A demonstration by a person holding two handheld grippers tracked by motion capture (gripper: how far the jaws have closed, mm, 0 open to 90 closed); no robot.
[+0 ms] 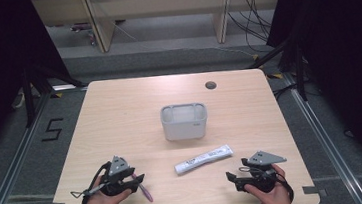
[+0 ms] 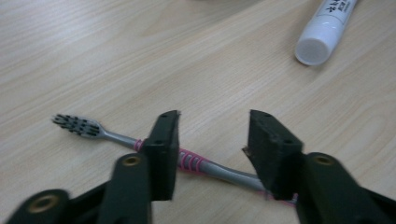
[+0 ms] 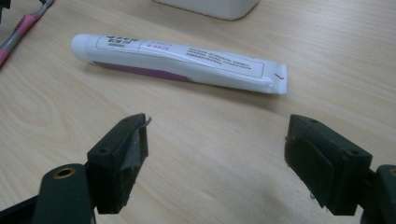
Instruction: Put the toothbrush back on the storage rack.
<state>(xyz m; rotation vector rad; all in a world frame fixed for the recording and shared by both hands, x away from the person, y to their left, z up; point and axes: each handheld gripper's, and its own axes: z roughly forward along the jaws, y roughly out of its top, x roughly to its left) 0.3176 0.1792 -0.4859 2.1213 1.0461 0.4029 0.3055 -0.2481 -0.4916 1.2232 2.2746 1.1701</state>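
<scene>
A grey toothbrush [image 2: 210, 165] with pink grip rings lies flat on the wooden table, its bristle head [image 2: 74, 125] pointing away to the left. My left gripper [image 2: 215, 126] hovers low over its handle with a jaw on either side, the pads not pressing on it. From above, the toothbrush [image 1: 145, 190] lies at the front left under the left gripper [image 1: 137, 179]. A white toothpaste tube [image 1: 203, 159] lies in the middle front. My right gripper [image 3: 217, 135] stands open and empty a short way before the tube [image 3: 177, 63].
A white rectangular container [image 1: 185, 129] stands at the table's centre, behind the tube. A round cable hole [image 1: 210, 85] sits near the far edge. Bare wood lies to the left and right of the container.
</scene>
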